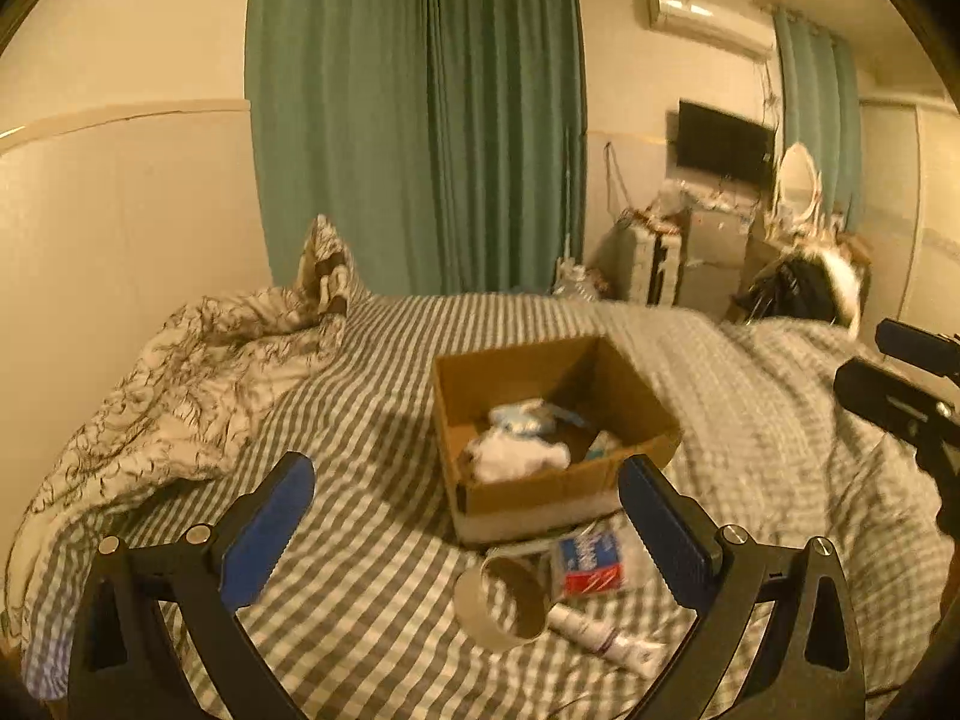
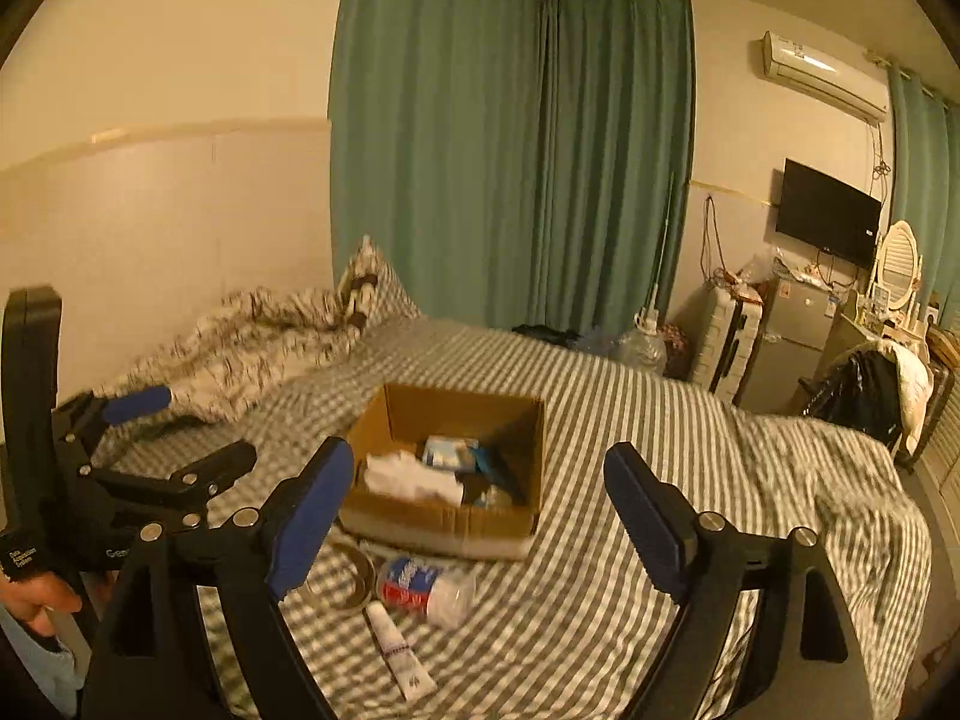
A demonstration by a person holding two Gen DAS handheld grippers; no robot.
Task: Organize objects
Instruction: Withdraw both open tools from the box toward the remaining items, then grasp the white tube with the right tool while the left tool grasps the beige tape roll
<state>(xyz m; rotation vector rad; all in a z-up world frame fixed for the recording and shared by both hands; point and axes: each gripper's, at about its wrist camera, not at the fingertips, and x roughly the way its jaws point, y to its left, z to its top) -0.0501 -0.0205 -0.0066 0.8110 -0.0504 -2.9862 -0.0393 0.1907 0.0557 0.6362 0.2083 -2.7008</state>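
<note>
Blue pads on my left gripper (image 1: 465,528) and right gripper (image 2: 480,516) stand wide apart, nothing between them. No label reads clearly; the packet (image 2: 426,588) print is blurred. From the right gripper, the tube (image 2: 399,651) lies at 7 o'clock, the tape roll (image 1: 510,606) beside it, the box (image 2: 444,525) at 12.

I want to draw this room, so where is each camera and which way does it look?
Left wrist: on the left gripper, facing the cardboard box on the bed; its own fingers show, the right gripper at the edge.
Right wrist: on the right gripper, facing the same way; the left gripper and a hand show.
Both share the box, tape roll and tube.
</note>
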